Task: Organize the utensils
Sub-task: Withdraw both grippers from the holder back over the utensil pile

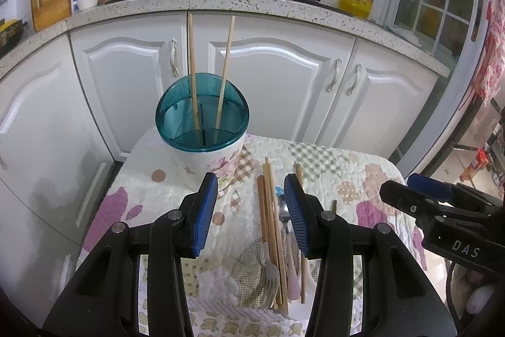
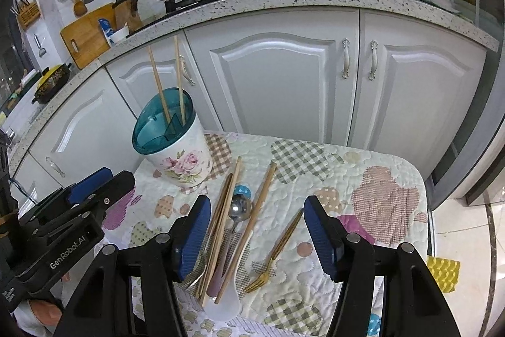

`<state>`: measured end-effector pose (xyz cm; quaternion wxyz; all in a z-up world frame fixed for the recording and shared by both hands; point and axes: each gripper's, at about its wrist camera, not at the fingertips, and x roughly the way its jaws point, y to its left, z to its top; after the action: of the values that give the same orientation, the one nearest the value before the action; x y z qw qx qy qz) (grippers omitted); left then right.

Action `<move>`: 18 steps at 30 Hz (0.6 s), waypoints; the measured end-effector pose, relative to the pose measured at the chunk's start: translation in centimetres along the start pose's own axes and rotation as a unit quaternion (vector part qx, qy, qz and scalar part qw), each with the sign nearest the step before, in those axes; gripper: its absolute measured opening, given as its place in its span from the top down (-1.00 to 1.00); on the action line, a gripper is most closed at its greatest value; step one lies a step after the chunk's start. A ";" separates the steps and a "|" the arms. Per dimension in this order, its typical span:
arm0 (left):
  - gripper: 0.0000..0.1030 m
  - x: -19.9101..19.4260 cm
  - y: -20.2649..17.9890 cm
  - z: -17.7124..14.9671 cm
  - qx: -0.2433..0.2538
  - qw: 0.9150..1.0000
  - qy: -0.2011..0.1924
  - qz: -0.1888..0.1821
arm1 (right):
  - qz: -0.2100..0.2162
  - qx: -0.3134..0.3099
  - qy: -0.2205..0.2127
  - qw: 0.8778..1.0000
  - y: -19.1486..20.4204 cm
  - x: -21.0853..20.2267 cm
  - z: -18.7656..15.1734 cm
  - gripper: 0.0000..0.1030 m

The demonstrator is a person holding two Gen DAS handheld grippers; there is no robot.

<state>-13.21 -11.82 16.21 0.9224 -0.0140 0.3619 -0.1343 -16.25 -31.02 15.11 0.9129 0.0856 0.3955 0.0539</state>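
Loose utensils lay in a bundle mid-table on the quilted cloth (image 2: pixel 378 179): several wooden chopsticks (image 2: pixel 221 210), a steel spoon (image 2: pixel 240 207) with a pinkish handle, a silver fork (image 1: pixel 272 273), and a gold fork (image 2: pixel 277 248) lying just apart, toward the right edge. Long axes ran roughly from the near edge toward the far edge; the chopsticks fanned slightly, fork tines pointed at the near edge, spoon bowl at the far side. The holder (image 2: pixel 176 153), teal-rimmed and floral, stood at the far-left corner with two chopsticks upright inside.

Step, by my read: picking the next piece. Right gripper (image 2: pixel 257 232) hovered over the bundle, jaws moderately wide, nothing between the pads. Left gripper (image 1: pixel 251 210) was part-open, empty, above the chopsticks.

Next move likely calls for lowering across one stick's axis and closing.
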 end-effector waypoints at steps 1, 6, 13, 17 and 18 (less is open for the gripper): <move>0.16 0.1 0.0 -0.1 0.000 1.000 0.002 -0.001 | 0.000 0.001 0.001 1.000 -0.1 0.0 0.0 -0.15; 0.16 0.8 0.2 -0.3 0.000 1.000 0.015 -0.003 | -0.004 0.003 0.006 1.000 -0.4 0.4 -0.1 -0.15; 0.16 1.6 0.7 -0.7 -0.007 1.000 0.028 -0.007 | -0.007 0.005 0.011 1.000 -0.6 0.8 -0.2 -0.22; 0.16 1.9 1.0 -0.8 -0.013 0.999 0.032 -0.008 | -0.009 0.005 0.016 1.000 -0.7 1.2 -0.3 -0.22; 0.16 2.0 1.2 -0.9 -0.015 0.999 0.033 -0.010 | -0.009 0.005 0.017 1.000 -0.7 1.4 -0.3 -0.22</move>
<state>-12.11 -11.17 14.06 0.9082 -0.0270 0.3942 -0.1380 -15.51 -31.48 13.79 0.9059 0.0860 0.4122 0.0452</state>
